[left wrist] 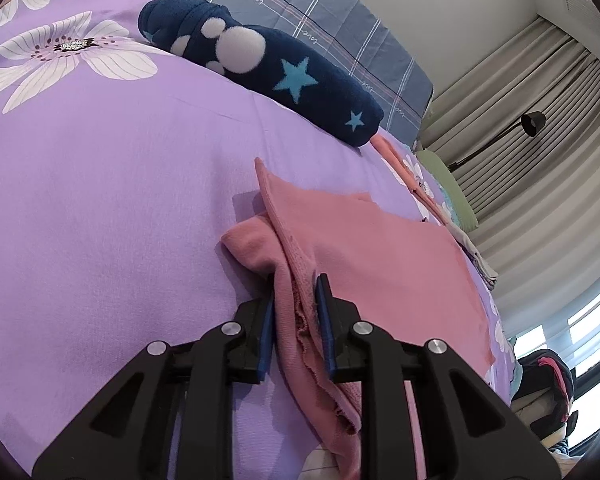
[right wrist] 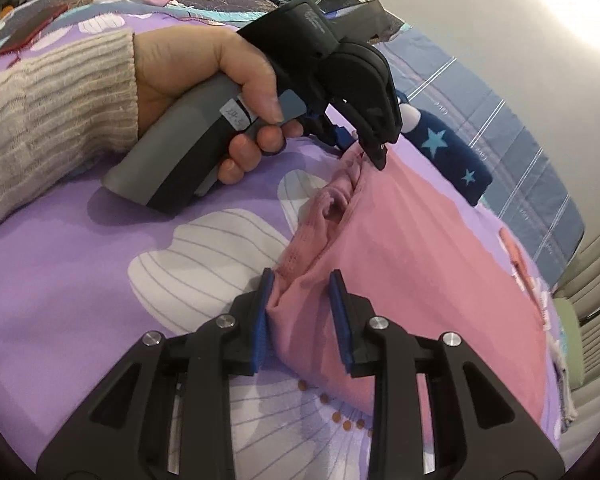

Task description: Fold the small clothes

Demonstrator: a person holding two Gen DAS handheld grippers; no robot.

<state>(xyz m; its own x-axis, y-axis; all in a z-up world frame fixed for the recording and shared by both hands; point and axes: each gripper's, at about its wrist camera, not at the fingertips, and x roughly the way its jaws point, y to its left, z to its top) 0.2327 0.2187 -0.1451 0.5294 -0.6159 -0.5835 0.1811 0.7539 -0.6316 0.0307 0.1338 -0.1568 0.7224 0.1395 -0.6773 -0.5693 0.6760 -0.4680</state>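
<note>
- A pink knitted cotton garment (left wrist: pixel 364 248) is lying on a bed under a lilac bedsheet printed with large white flowers (left wrist: pixel 100 184), its near edge bunched into folds so its full shape is hard to make out.
- The left gripper (left wrist: pixel 296 300) is holding its blue-padded fingers (left wrist: pixel 323 312) clamped on a gathered hem of that garment; the cloth below is running out of the frame's bottom edge.
- The right gripper (right wrist: pixel 302 292) is straddling another bunched fold with its fingers (right wrist: pixel 342 312) partly apart; the left pad is touching the cloth, while the right pad is standing clear of it.
- In the right wrist view, a hand (right wrist: pixel 204 76) in a ribbed beige sleeve (right wrist: pixel 48 112) is gripping the left tool's grey handle, whose tips are hiding the pinched spot.
- A navy plush cushion with pale dots and blue stars (left wrist: pixel 260 64) is lying beyond the garment.
- A grey-blue checked quilt (left wrist: pixel 300 8) is lying behind it, cut off by the lens rim.
</note>
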